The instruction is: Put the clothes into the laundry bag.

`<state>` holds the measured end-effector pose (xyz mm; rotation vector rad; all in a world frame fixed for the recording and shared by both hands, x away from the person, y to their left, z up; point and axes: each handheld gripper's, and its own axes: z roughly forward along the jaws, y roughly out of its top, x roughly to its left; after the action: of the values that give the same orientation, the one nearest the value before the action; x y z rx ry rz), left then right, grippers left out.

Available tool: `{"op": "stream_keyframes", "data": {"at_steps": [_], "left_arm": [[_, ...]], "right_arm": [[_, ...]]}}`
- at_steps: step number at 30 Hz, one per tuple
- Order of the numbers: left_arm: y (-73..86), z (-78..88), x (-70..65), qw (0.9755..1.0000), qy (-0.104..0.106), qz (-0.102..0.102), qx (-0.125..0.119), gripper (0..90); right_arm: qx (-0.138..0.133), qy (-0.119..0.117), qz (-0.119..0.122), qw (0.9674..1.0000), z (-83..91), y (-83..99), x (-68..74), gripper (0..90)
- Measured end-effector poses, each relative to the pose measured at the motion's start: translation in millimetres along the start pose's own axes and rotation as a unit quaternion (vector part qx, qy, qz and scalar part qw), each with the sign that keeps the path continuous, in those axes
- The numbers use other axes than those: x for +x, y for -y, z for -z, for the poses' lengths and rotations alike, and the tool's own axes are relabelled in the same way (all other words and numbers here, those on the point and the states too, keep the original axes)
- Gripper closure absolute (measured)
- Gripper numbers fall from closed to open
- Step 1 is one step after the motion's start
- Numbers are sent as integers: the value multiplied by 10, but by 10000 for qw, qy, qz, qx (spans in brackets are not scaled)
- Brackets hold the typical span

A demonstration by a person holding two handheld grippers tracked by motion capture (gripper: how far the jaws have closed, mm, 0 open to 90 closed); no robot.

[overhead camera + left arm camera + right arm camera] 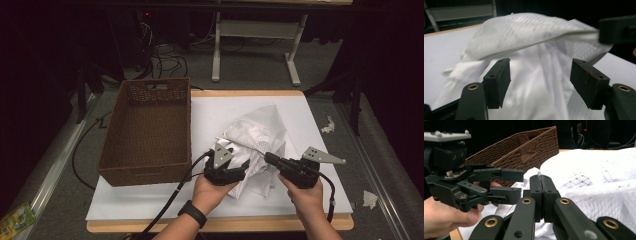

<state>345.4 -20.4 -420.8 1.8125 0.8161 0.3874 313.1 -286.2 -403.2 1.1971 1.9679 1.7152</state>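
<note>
A crumpled white mesh cloth [260, 131] lies on the white board [210, 107], right of the basket. My right gripper [268, 158] is shut on a thin edge of the cloth [599, 177] and holds it lifted; in the right gripper view its jaws [541, 180] meet on the fabric. My left gripper [239, 161] sits just left of it, near the cloth's front edge. In the left gripper view its jaws [540, 72] stand open with the draped cloth [529, 32] in front of and between them, the pads apart from it. The left gripper [520, 184] also appears open in the right gripper view.
A brown wicker basket [145, 172] stands on the board's left side, with nothing seen inside. Cables [85, 145] run along the floor at left. White desk legs [216, 50] stand behind the table. Paper scraps [370, 199] lie on the floor at right.
</note>
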Motion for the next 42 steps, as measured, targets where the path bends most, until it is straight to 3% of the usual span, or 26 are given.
{"op": "stream_keyframes", "data": {"at_steps": [4,8,12,13,16,21,24,26,30,34,37,42], "left_arm": [[125,101,97,9997,-180,-103,88,292],[208,199,129,9996,-208,-168,72,270],[261,303,129,9988,-280,-335,-206,254],[284,318,142,9990,-268,-260,-253,255],[324,274,189,9992,-328,-207,-2,249],[376,173,222,9990,-414,-133,124,227],[434,53,265,9982,-391,109,437,206],[471,-25,263,9973,-344,162,625,208],[556,-114,253,9967,-232,86,767,326],[551,-112,250,9968,-204,140,761,602],[556,-57,214,9985,-205,25,503,767],[374,105,80,9998,-35,-25,186,790]], "right_arm": [[14,-4,44,10000,-2,5,-7,900],[21,57,44,10000,22,7,-22,900],[15,133,65,9999,67,10,-59,900],[-5,143,44,9999,80,9,-71,900],[-50,202,-23,9998,121,-3,-108,900],[-49,227,-19,9997,141,2,-128,900],[-34,196,-9,9998,126,9,-121,900],[-6,162,-13,9999,113,15,-108,900],[31,119,18,9999,77,25,-90,900],[38,60,33,10000,21,29,-53,900],[75,16,103,9999,-44,21,-11,900],[34,-37,124,9999,-75,-22,31,900]]}}
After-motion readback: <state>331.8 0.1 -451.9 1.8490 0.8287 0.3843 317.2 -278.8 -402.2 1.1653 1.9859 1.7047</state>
